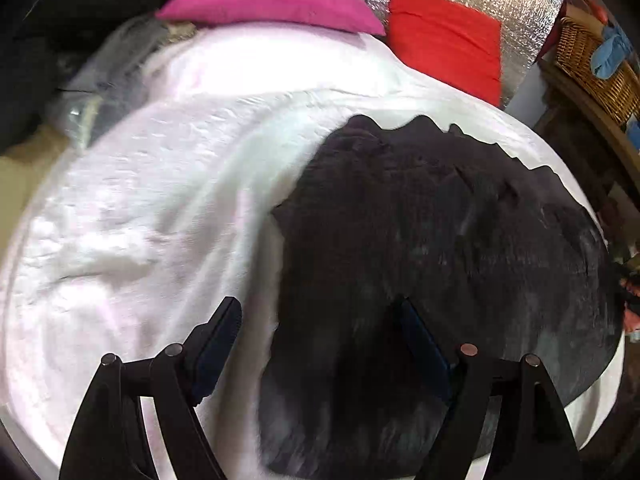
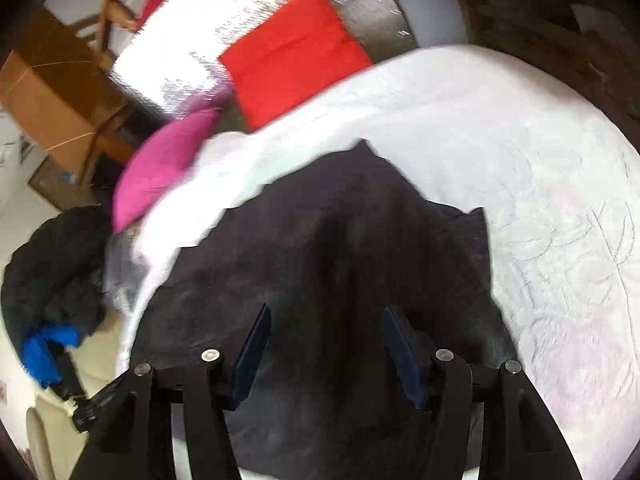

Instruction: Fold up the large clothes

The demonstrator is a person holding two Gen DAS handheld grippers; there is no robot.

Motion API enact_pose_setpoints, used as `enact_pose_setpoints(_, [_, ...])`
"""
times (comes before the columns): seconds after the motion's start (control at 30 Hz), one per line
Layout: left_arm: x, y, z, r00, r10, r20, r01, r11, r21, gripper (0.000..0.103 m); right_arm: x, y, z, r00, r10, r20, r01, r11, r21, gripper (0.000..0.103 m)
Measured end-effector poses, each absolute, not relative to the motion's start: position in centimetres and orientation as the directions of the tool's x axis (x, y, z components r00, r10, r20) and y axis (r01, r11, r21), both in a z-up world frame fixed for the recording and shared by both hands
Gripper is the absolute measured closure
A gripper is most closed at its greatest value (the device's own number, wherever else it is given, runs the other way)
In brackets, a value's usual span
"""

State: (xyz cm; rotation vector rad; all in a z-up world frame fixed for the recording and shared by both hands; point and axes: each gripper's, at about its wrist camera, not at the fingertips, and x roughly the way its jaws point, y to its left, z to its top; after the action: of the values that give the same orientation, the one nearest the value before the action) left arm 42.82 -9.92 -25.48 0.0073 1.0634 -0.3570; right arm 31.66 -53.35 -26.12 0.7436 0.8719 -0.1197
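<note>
A large dark garment [image 1: 440, 248] lies spread on a white quilted bedspread [image 1: 140, 200]. In the left wrist view my left gripper [image 1: 320, 312] is open above the garment's left edge, one finger over the white cover, the other over the dark cloth. In the right wrist view the same garment [image 2: 340, 240] lies flat under my right gripper [image 2: 326, 320], which is open and holds nothing. The garment's far edge is wavy and uneven.
A pink cushion [image 1: 272, 0] and a red cushion [image 1: 444, 40] lean at the bed's head against a silver foil panel [image 2: 248, 32]. A wicker basket [image 1: 592, 68] stands right. A dark clothes pile [image 2: 52, 272] and cardboard box [image 2: 52, 104] sit left of the bed.
</note>
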Motion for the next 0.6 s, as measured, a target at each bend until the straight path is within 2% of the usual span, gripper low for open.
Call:
enact_pose_setpoints(0.07, [43.6,-10.6,-26.5,0.396,-0.309,-0.865,0.288,0.936,-0.203,0.021,32.0,-53.7,-27.3,0.634,0.221,-0.741,0.400,0.727,0.558,0.042])
enact_pose_setpoints(0.13, [44.2,-10.9,-26.6,0.375,-0.323,-0.869,0.273,0.934,-0.230,0.021,32.0,-53.4,-26.2,0.633,0.199,-0.748,0.392,0.751,0.531,0.042])
enact_pose_setpoints(0.3, [45.2,-10.5,-23.8,0.453,-0.323,-0.831,0.243,0.942,-0.234,0.021,32.0,-53.9,-22.7,0.724,0.151,-0.673,0.352,0.758,0.549,0.040])
enact_pose_setpoints(0.4, [46.8,-9.1,-23.3,0.464,-0.350,-0.814,0.181,0.937,-0.300,0.021,34.1,-55.1,-22.6,0.704,0.063,-0.708,0.416,0.771,0.482,0.034])
enact_pose_setpoints(0.5, [49.2,-8.2,-25.1,0.412,-0.360,-0.837,0.089,0.930,-0.356,0.021,36.4,-56.4,-23.8,0.673,0.084,-0.735,0.453,0.738,0.500,0.034])
enact_pose_setpoints(0.6, [51.1,-8.6,-26.6,0.348,-0.418,-0.839,0.055,0.903,-0.426,0.021,39.5,-56.8,-24.8,0.639,0.058,-0.767,0.478,0.751,0.456,0.034])
